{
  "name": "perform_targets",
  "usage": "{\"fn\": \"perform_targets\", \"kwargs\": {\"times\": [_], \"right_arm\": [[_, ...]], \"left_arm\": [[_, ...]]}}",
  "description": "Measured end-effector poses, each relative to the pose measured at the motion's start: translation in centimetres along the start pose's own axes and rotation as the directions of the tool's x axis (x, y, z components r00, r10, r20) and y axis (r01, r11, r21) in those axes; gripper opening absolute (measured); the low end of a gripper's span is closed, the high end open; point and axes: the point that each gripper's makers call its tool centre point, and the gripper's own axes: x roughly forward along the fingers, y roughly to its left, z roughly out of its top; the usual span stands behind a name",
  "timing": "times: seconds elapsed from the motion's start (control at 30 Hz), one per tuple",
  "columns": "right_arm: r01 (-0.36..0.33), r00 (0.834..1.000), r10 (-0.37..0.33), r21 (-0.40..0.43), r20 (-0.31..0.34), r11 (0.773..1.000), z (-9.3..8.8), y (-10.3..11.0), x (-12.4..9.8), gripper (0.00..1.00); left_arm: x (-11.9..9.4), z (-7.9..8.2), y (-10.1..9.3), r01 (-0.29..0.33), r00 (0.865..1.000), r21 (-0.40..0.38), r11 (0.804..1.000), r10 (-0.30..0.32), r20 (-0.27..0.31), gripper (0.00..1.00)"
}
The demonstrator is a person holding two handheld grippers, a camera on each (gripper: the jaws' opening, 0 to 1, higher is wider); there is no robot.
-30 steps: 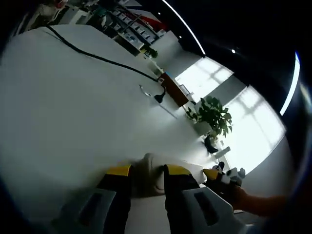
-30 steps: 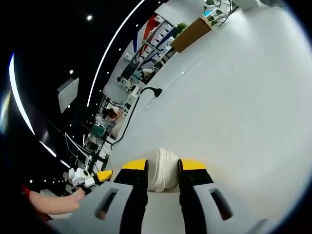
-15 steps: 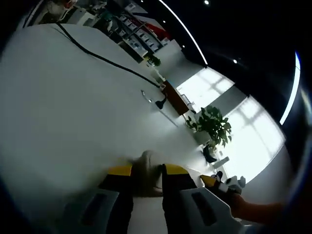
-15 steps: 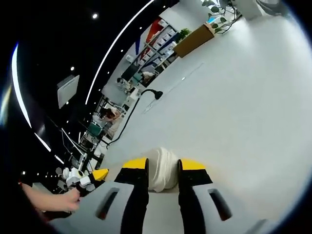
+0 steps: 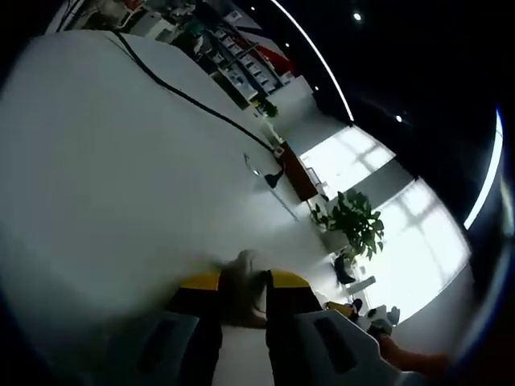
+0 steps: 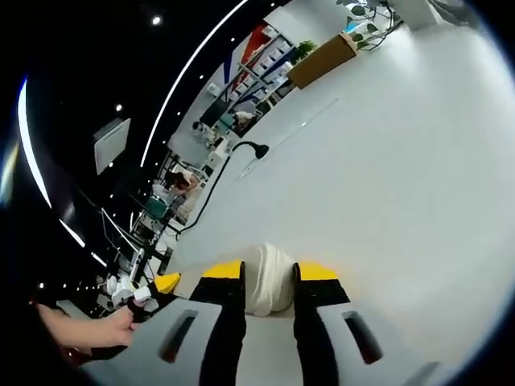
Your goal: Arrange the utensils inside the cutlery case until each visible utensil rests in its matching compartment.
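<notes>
- White, bare tabletop (image 5: 96, 177) spreads ahead of your left gripper (image 5: 241, 281), crossed only by a thin black cable (image 5: 185, 95) running toward a leafy green potted plant (image 5: 354, 221) far off.
- Between that gripper's yellow-tipped jaws sits a pale, rounded lump (image 5: 244, 267) touching both. You cannot tell what it is, nor whether the tongs clench it or merely stand beside it.
- Your right gripper (image 6: 269, 275) shows the same: a white rounded lump (image 6: 268, 288) fills the narrow gap, and its grasp cannot be judged. Beyond lies more bare white table.
- Both tools look tilted up across the table, so where the cutlery case and utensils lie cannot be told.
- Judged by this, you are between steps, with no sorting move in hand.
- Next, tip both grippers down until the case comes before the jaws, then pick one utensil.
- Which way any utensil points, and how its long axis runs, cannot be read; check that first, and close across the handle, not along it.
</notes>
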Motion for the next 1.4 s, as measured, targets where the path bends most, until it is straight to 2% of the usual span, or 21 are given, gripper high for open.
{"fn": "perform_targets", "kwargs": {"times": [0.07, 0.1, 0.13, 0.2, 0.23, 0.3, 0.37, 0.4, 0.47, 0.5, 0.57, 0.63, 0.67, 0.7, 0.9, 0.97, 1.0, 1.1, 1.17, 1.23, 1.4], "right_arm": [[-0.008, 0.998, 0.013, 0.071, -0.061, 0.997, -0.1, 0.0, 0.0, 0.21], [-0.017, 0.997, 0.019, 0.036, -0.071, 0.999, 0.2, -0.1, 0.1, 0.21], [-0.034, 0.991, 0.032, -0.021, -0.126, 0.999, -0.1, -0.1, -0.1, 0.21], [-0.018, 0.991, 0.017, -0.008, -0.134, 1.000, 0.5, 0.0, -0.1, 0.18], [-0.019, 0.988, 0.015, -0.022, -0.156, 1.000, 0.6, 0.1, -0.2, 0.16], [-0.014, 0.985, 0.015, 0.005, -0.173, 1.000, 1.0, 0.0, -0.4, 0.11], [-0.031, 0.971, 0.046, 0.068, -0.233, 0.997, 0.5, 0.0, -0.5, 0.10], [-0.038, 0.972, 0.052, 0.062, -0.231, 0.997, 0.5, -0.2, -0.5, 0.10], [-0.049, 0.968, 0.080, 0.133, -0.239, 0.990, 0.3, 0.0, -0.6, 0.10], [-0.057, 0.967, 0.083, 0.113, -0.242, 0.992, 0.2, -0.3, -0.6, 0.11], [-0.069, 0.959, 0.106, 0.146, -0.264, 0.987, -0.5, -0.1, -0.8, 0.13], [-0.105, 0.933, 0.154, 0.162, -0.325, 0.981, -2.0, 0.4, -1.3, 0.16], [-0.109, 0.917, 0.193, 0.246, -0.349, 0.963, -2.9, 0.9, -1.7, 0.16], [-0.115, 0.905, 0.211, 0.266, -0.369, 0.957, -3.4, 1.1, -2.0, 0.16], [-0.157, 0.883, 0.221, 0.183, -0.415, 0.970, -4.4, 1.3, -3.6, 0.13], [-0.155, 0.887, 0.217, 0.181, -0.408, 0.971, -4.8, 1.5, -4.2, 0.12], [-0.156, 0.882, 0.216, 0.173, -0.419, 0.972, -5.3, 1.8, -4.6, 0.12], [-0.150, 0.877, 0.212, 0.174, -0.431, 0.973, -6.3, 2.1, -5.8, 0.12], [-0.138, 0.878, 0.216, 0.205, -0.427, 0.969, -6.9, 2.4, -6.6, 0.10], [-0.145, 0.867, 0.238, 0.234, -0.438, 0.961, -7.6, 3.0, -7.3, 0.06], [-0.133, 0.891, 0.203, 0.195, -0.406, 0.972, -8.0, 3.2, -7.1, 0.11]], "left_arm": [[-0.1, 0.0, 0.0, 0.008, 0.999, -0.087, 0.996, -0.011, -0.041, 0.19], [-0.1, 0.1, 0.1, 0.018, 0.999, -0.068, 0.998, -0.022, -0.048, 0.20], [-0.2, 0.0, 0.0, 0.040, 0.995, -0.004, 0.999, -0.040, -0.093, 0.20], [-0.1, 0.2, -0.1, 0.032, 0.994, 0.017, 0.999, -0.030, -0.108, 0.21], [-0.1, -0.3, -0.5, 0.042, 0.986, 0.013, 0.999, -0.040, -0.165, 0.21], [0.1, -0.1, -0.6, 0.048, 0.981, 0.027, 0.998, -0.042, -0.187, 0.21], [0.2, 0.0, -0.6, 0.033, 0.976, 0.007, 0.999, -0.031, -0.217, 0.21], [0.2, 0.0, -0.7, 0.047, 0.972, 0.042, 0.998, -0.036, -0.233, 0.21], [0.3, 0.0, -0.7, 0.038, 0.967, 0.028, 0.999, -0.030, -0.253, 0.21], [0.2, -0.1, -0.7, 0.045, 0.963, 0.060, 0.997, -0.028, -0.267, 0.20], [0.0, 0.0, -0.9, 0.037, 0.963, 0.099, 0.994, -0.009, -0.270, 0.19], [0.0, 0.2, -0.9, 0.023, 0.963, 0.090, 0.996, 0.002, -0.271, 0.19], [0.0, 0.3, -0.8, 0.022, 0.963, 0.097, 0.995, 0.005, -0.270, 0.19], [-0.1, 0.3, -0.6, 0.017, 0.961, 0.084, 0.996, 0.007, -0.276, 0.19], [-1.3, -0.8, -0.9, 0.043, 0.939, 0.101, 0.994, -0.006, -0.343, 0.19], [-1.4, -0.9, -1.0, 0.049, 0.937, 0.123, 0.991, -0.003, -0.349, 0.19], [-1.5, -1.0, -1.1, 0.058, 0.937, 0.152, 0.987, -0.001, -0.351, 0.19], [-1.5, -1.2, -0.9, 0.053, 0.934, 0.143, 0.988, 0.002, -0.358, 0.21], [-1.6, -1.2, -0.8, 0.053, 0.934, 0.142, 0.988, 0.001, -0.358, 0.21], [-1.6, -1.2, -0.8, 0.057, 0.935, 0.154, 0.986, 0.002, -0.354, 0.21], [-0.5, -0.9, -1.1, 0.041, 0.947, 0.193, 0.980, 0.024, -0.321, 0.23]]}}
